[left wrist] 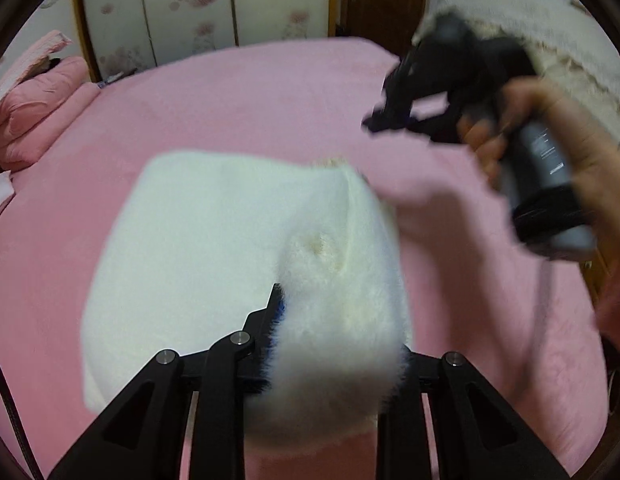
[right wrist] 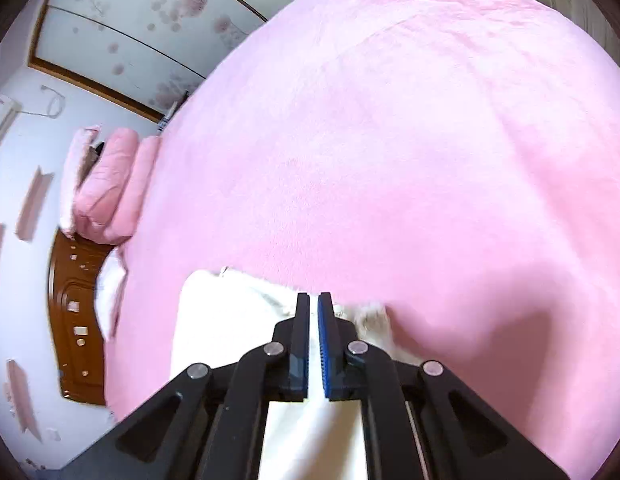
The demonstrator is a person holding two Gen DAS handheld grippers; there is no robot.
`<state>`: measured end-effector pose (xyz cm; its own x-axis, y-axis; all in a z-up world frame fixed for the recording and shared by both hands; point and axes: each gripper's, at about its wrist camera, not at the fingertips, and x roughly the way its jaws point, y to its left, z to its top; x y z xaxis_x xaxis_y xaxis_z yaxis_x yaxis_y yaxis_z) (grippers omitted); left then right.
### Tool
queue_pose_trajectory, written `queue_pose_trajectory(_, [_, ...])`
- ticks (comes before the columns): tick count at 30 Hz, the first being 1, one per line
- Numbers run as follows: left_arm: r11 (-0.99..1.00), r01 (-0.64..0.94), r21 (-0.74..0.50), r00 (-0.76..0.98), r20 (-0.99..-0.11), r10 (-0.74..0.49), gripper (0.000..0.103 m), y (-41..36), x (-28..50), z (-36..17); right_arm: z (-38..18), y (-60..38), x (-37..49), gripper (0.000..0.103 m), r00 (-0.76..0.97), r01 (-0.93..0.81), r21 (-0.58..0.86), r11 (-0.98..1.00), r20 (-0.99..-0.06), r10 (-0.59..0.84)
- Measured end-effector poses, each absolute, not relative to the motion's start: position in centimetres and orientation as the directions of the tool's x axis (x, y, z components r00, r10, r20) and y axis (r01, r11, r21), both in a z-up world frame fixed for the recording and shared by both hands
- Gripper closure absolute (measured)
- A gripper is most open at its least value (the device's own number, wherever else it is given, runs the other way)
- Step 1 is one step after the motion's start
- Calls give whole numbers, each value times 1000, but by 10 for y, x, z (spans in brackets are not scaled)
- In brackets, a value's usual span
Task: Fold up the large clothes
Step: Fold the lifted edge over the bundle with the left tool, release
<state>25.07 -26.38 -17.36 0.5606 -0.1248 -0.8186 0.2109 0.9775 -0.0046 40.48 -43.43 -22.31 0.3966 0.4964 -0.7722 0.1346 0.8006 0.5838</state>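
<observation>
A white fluffy garment (left wrist: 213,240) lies folded on the pink bed (left wrist: 249,92). My left gripper (left wrist: 334,320) is shut on a thick fold of it, which bulges between the jaws and hides the right finger. My right gripper (right wrist: 314,300) is shut with only a narrow gap between its pads and holds nothing. It hovers above the bed, with the garment (right wrist: 221,328) below and behind the fingers. In the left wrist view the right gripper (left wrist: 374,120) is held in a hand at the upper right, blurred, above the bed and away from the garment.
Folded pink quilts (left wrist: 33,112) sit at the head of the bed, also in the right wrist view (right wrist: 109,196). A wooden headboard (right wrist: 73,320) and flowered wardrobe doors (left wrist: 197,4) stand beyond. A cream lace-covered object (left wrist: 550,28) is at the far right.
</observation>
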Motion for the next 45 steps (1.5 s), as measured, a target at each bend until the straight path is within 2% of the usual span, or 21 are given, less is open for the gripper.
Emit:
queue_pose_trajectory(2, [973,227,25,551,-827,-108,81,-272,249,-185,-227,-436,389,98,375,117,614,780,-755,538])
queue_pose_trajectory(4, [964,265,31,528,-841,-119,71,-276,247,-192,-233,-429,377,98,331,109,664,739,-726,603])
queue_pose_trajectory(5, [952,305,3,488,-859,-153,55,-279,247,-197,-242,-433,368,98,304,110,693,713,-706,639])
queue_pose_trajectory(6, [934,352,-55,412,-887,-208,46,-281,247,-203,-240,-439,366,96,283,118,712,693,-693,663])
queue_pose_trajectory(8, [910,385,-156,320,-902,-290,44,-279,243,-206,-270,-431,363,92,227,169,741,650,-671,706])
queue_pose_trajectory(12, [876,448,-177,306,-891,-336,38,-270,225,-196,-293,-418,335,85,171,258,751,608,-655,736])
queue_pose_trajectory(15, [860,465,-210,261,-896,-360,37,-259,221,-186,-295,-410,321,70,150,247,763,598,-640,754])
queue_pose_trajectory(17, [847,467,-253,222,-894,-390,31,-249,220,-176,-291,-399,314,63,133,229,764,603,-638,758])
queue_pose_trajectory(19, [850,453,-268,208,-896,-393,22,-238,220,-167,-285,-390,315,57,129,190,745,640,-665,736])
queue_pose_trajectory(21, [872,418,-253,218,-904,-367,20,-221,221,-157,-278,-386,319,48,128,165,729,664,-683,719])
queue_pose_trajectory(23, [891,386,-238,227,-912,-342,20,-208,223,-152,-277,-377,326,46,135,174,715,677,-698,703])
queue_pose_trajectory(25, [920,333,-208,242,-924,-296,20,-188,228,-151,-278,-366,333,46,147,169,706,688,-708,690])
queue_pose_trajectory(26, [933,305,-189,251,-929,-271,20,-179,232,-152,-278,-358,337,51,146,162,686,709,-728,670])
queue_pose_trajectory(27, [944,281,-171,258,-934,-246,20,-171,237,-152,-278,-349,340,68,134,139,640,756,-768,626])
queue_pose_trajectory(28, [957,250,-146,266,-940,-213,20,-162,243,-152,-276,-341,341,79,137,110,586,802,-809,572])
queue_pose_trajectory(30, [976,188,-107,281,-947,-158,20,-144,252,-154,-269,-343,336,85,195,101,604,791,-791,579])
queue_pose_trajectory(33, [991,117,-62,303,-948,-95,20,-122,260,-151,-243,-363,314,88,364,97,651,753,-728,581])
queue_pose_trajectory(35, [992,104,-65,305,-948,-94,20,-111,262,-149,-222,-371,300,89,434,97,661,744,-701,566])
queue_pose_trajectory(39, [989,96,-112,309,-941,-136,20,-102,266,-144,-198,-377,270,89,471,79,530,844,-766,437])
queue_pose_trajectory(45, [993,95,-64,290,-953,-89,20,-104,269,-157,-257,-397,258,87,428,224,415,882,-855,294])
